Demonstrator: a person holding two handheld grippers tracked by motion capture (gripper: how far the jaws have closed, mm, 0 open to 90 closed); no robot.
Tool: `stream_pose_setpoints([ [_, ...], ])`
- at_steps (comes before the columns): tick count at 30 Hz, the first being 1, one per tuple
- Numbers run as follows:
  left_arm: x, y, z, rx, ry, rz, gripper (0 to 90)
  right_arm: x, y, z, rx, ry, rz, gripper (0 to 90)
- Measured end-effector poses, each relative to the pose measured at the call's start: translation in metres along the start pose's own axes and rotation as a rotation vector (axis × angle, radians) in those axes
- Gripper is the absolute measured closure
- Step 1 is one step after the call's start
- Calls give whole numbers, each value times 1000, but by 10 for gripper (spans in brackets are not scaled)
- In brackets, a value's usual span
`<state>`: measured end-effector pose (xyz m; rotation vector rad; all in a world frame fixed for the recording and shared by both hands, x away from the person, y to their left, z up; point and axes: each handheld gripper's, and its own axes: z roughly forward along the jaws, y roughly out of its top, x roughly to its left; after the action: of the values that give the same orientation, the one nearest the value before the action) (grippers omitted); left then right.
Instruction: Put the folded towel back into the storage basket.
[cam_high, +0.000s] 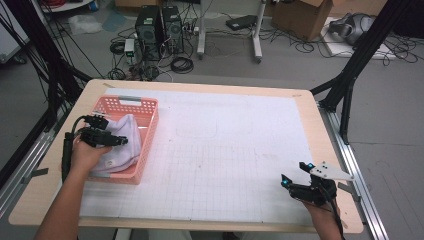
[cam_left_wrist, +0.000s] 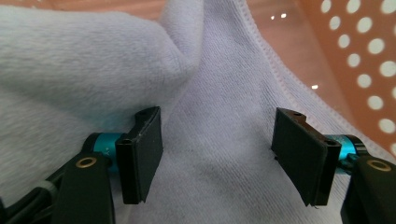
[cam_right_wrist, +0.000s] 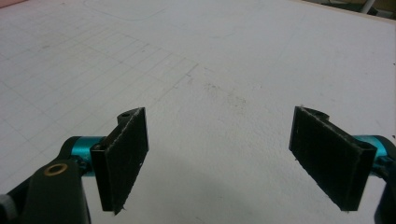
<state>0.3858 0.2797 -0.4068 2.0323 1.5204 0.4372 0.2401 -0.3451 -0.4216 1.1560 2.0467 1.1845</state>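
Cables litter the floor beyond the bench (cam_high: 300, 125). At left frame, a rumpled white towel (cam_high: 120, 142) fills the pink basket (cam_high: 150, 125); the left gripper (cam_high: 112, 140) hovers over it, jaws spread, cloth between them unpinched.

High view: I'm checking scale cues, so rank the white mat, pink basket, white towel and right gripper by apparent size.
1. white mat
2. pink basket
3. white towel, partly hidden by the left gripper
4. right gripper, though nearer the camera

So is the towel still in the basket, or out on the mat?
In: the towel lies bunched inside the pink basket, left tool open just above it.
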Motion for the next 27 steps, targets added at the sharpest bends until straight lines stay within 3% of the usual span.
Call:
stream_pose_setpoints([
  [4, 1, 2, 6, -11, -12, -17, 333, 0, 0, -1, -3, -1, -1, 186],
  [7, 1, 1, 8, -29, -27, 8, 351, -1, 0, -2, -7, -3, -1, 186],
  [9, 0, 0, 9, -44, -57, 68, 363, -1, -1, -1, -4, -2, 0, 186],
  [13, -8, -2, 11, -90, -126, 229, 453, 0, -1, 0, 2, 2, -1, 186],
  [17, -14, -2, 9, -168, -200, 325, 508, 0, -1, 1, 9, 3, -1, 186],
  [18, -14, -1, 8, -179, -197, 326, 503, 0, -1, 1, 8, 3, -1, 186],
  [19, -13, -1, 7, -181, -186, 293, 472, 0, -2, 1, 8, 2, 2, 186],
  [21, -8, 1, 4, -183, -149, 194, 367, -1, -2, 1, 8, -1, 1, 186],
  [22, -4, 1, 0, -201, -152, 158, 359, -1, -2, 2, 6, -1, 0, 186],
  [27, 5, 0, -26, -388, -143, 43, 342, -1, -1, 2, 7, 2, -2, 186],
])
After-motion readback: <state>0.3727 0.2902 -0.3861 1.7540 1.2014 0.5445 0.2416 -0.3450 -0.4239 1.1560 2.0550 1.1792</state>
